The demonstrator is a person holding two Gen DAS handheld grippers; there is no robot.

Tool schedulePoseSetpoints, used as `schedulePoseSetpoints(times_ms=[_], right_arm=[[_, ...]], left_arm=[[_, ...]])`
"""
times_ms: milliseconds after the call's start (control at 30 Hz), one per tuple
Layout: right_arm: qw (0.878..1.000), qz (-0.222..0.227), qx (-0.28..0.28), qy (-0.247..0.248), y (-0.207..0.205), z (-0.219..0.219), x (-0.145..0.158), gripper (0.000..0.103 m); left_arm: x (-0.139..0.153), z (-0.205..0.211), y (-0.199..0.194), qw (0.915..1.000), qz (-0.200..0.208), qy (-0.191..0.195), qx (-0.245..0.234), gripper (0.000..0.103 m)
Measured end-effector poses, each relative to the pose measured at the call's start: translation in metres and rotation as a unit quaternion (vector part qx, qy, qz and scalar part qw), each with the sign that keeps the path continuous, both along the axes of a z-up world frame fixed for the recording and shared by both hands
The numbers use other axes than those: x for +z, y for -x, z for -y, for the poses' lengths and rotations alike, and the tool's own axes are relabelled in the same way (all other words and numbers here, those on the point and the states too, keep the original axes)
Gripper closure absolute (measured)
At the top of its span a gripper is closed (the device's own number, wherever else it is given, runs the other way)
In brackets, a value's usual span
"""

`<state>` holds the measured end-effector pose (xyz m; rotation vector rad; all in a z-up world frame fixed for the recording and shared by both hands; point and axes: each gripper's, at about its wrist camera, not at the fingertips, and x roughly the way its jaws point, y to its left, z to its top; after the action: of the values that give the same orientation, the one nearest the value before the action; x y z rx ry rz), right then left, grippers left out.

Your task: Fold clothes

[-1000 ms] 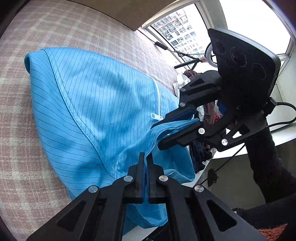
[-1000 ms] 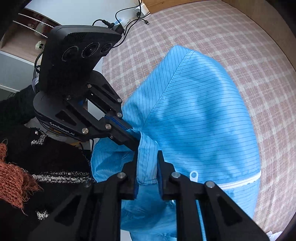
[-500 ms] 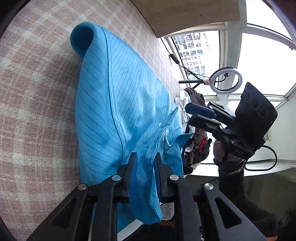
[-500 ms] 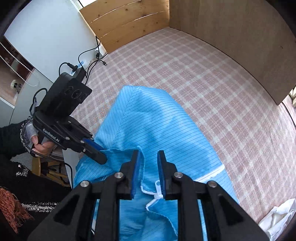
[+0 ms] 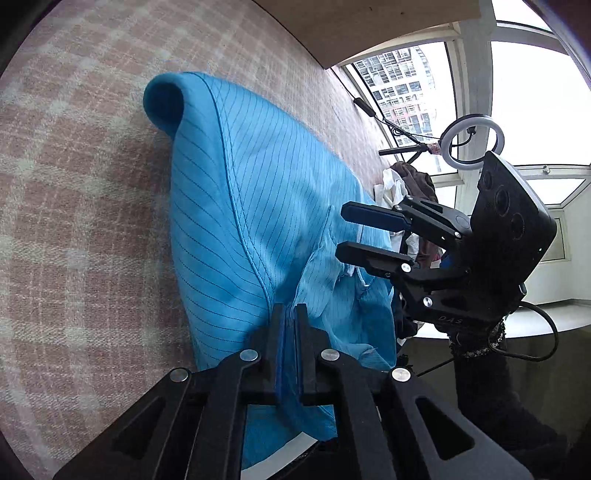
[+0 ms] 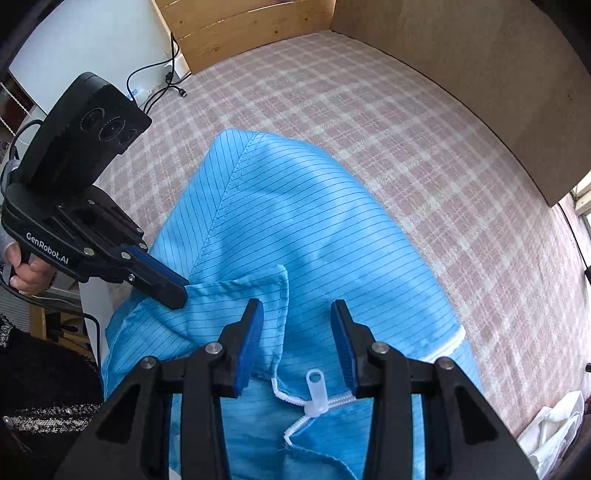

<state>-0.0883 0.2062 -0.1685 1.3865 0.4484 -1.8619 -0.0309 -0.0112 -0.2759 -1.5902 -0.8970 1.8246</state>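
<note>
A checked pink bedcover [image 6: 369, 122] fills most of both views, and the blue striped garment [image 6: 295, 229] lies on it, one end draped off the near edge toward the person. The left gripper [image 5: 290, 314] is closing, its pads pinching a fold of the garment's near edge; the right gripper [image 6: 297, 325] is opening, its jaws spread over the cloth with nothing pressed between them, the white zipper pull [image 6: 316, 391] just below. To fold well, the judgement is that the left pinch should hold firm while the right takes a matching hem beside the zipper, so both corners lift evenly and the cloth stays flat. A pile of other clothes [image 5: 410, 192] sits at the bed's far end by the window, near a ring light [image 5: 472, 142]; cables [image 6: 166, 79] trail by the wooden headboard [image 6: 240, 29]. Nothing blocks the fold, though the overhanging end could drag.
</note>
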Motion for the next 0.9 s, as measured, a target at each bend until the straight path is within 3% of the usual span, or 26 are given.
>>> schedulePoseSetpoints(times_ms=[100, 167, 300, 433, 500, 533, 567, 600, 633, 767, 900], right_arm=[[1.000, 0.002, -0.007, 0.028, -0.038, -0.028, 0.032, 0.063], [1.000, 0.006, 0.007, 0.019, -0.070, -0.034, 0.035, 0.059], [0.998, 0.010, 0.060, -0.029, -0.122, -0.026, 0.013, 0.059], [0.992, 0.004, 0.104, -0.072, -0.143, -0.022, -0.012, 0.059], [0.991, 0.007, 0.118, -0.070, -0.145, -0.018, -0.020, 0.059], [0.990, 0.009, 0.121, -0.067, -0.145, -0.016, -0.024, 0.060], [0.990, 0.008, 0.126, -0.070, -0.145, -0.015, -0.027, 0.070], [0.989, 0.004, 0.128, -0.074, -0.145, -0.016, -0.029, 0.088], [0.989, -0.002, 0.129, -0.077, -0.145, -0.017, -0.030, 0.094], [0.993, -0.002, 0.112, -0.039, -0.141, -0.033, -0.015, 0.098], [0.997, -0.014, 0.069, -0.012, -0.132, -0.060, 0.002, 0.099]], left_arm=[[0.033, 0.000, -0.012, 0.9989, -0.025, 0.037, -0.010, 0.078], [0.045, -0.008, -0.020, 0.9976, -0.024, 0.060, -0.022, 0.072], [0.047, -0.027, -0.033, 0.9940, -0.002, 0.101, -0.042, 0.071], [0.030, -0.040, -0.042, 0.9897, 0.031, 0.131, -0.047, 0.071], [0.020, -0.042, -0.048, 0.9901, 0.046, 0.125, -0.044, 0.072], [0.017, -0.040, -0.050, 0.9915, 0.049, 0.115, -0.035, 0.079], [0.014, -0.038, -0.052, 0.9927, 0.052, 0.106, -0.026, 0.100], [0.012, -0.036, -0.055, 0.9938, 0.054, 0.096, -0.017, 0.103], [0.009, -0.034, -0.057, 0.9946, 0.057, 0.086, -0.009, 0.101], [0.012, -0.018, -0.065, 0.9973, 0.050, 0.030, 0.044, 0.102], [0.025, 0.002, -0.066, 0.9943, 0.016, -0.019, 0.103, 0.102]])
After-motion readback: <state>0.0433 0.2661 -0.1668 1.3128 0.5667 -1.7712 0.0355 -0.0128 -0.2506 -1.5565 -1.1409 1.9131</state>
